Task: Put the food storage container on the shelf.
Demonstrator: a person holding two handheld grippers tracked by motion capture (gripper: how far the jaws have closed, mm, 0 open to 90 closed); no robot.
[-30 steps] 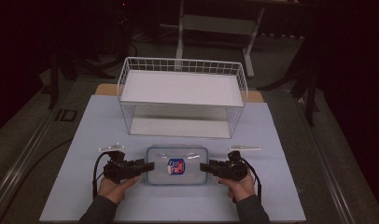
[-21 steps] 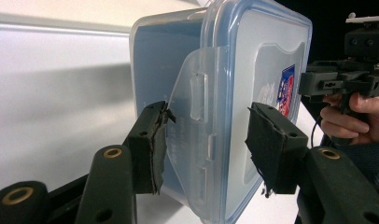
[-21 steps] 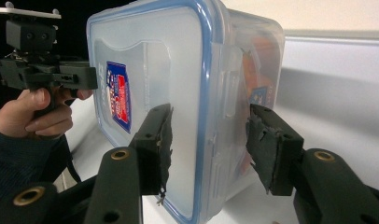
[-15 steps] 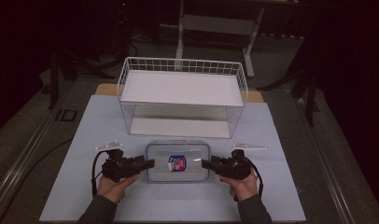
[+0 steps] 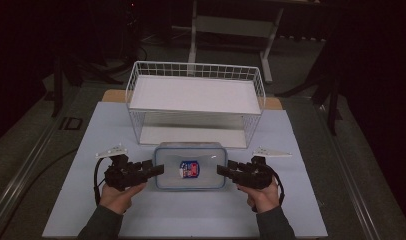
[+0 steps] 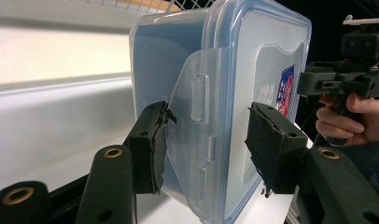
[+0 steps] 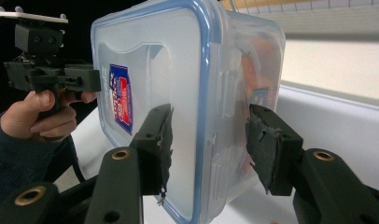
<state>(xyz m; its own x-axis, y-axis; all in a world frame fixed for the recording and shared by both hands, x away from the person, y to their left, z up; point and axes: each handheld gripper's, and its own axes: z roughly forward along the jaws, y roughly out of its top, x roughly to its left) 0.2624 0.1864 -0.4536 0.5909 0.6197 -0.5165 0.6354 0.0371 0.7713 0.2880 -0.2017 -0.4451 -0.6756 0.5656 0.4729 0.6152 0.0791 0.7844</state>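
1. High view
   - Clear plastic food container (image 5: pixel 191 150) with a blue-rimmed lid, lying flat and lid up on the near half of the pale blue mat (image 5: pixel 191 220), just in front of the white wire basket (image 5: pixel 196 70).
   - Red and blue sticker (image 5: pixel 190 169) near the middle of the lid.
   - Left gripper (image 5: pixel 158 170) at the container's left short end, right gripper (image 5: pixel 222 170) at its right short end, each pointing inward at the other.
   - Left hand (image 5: pixel 118 195) and right hand (image 5: pixel 263 195) behind the grippers, dark sleeves coming in from the bottom edge.
   - Cannot tell from above whether the container clears the mat.

2. Left gripper view
   - Left gripper (image 6: pixel 204 140) clamped across the container (image 6: pixel 267 56): one pad against the side of the body by the hinged latch flap (image 6: pixel 197 88), the other against the lid face.
   - Container seen edge-on here, sticker (image 6: pixel 286 88) toward the far end.
   - Beyond it, the right gripper (image 6: pixel 318 84) in the right hand (image 6: pixel 351 116), at the opposite end.
   - Basket wire (image 6: pixel 145 4) at the top edge, white surface behind.

3. Right gripper view
   - Right gripper (image 7: pixel 208 140) clamped on the container (image 7: pixel 178 56) likewise, one pad on the lid face, one on the underside of the body.
   - Something orange (image 7: pixel 260 51) showing through the wall, too blurred to name.
   - Sticker (image 7: pixel 120 100) on the lid, with the left gripper (image 7: pixel 80 79) and left hand (image 7: pixel 38 116) at the far end.
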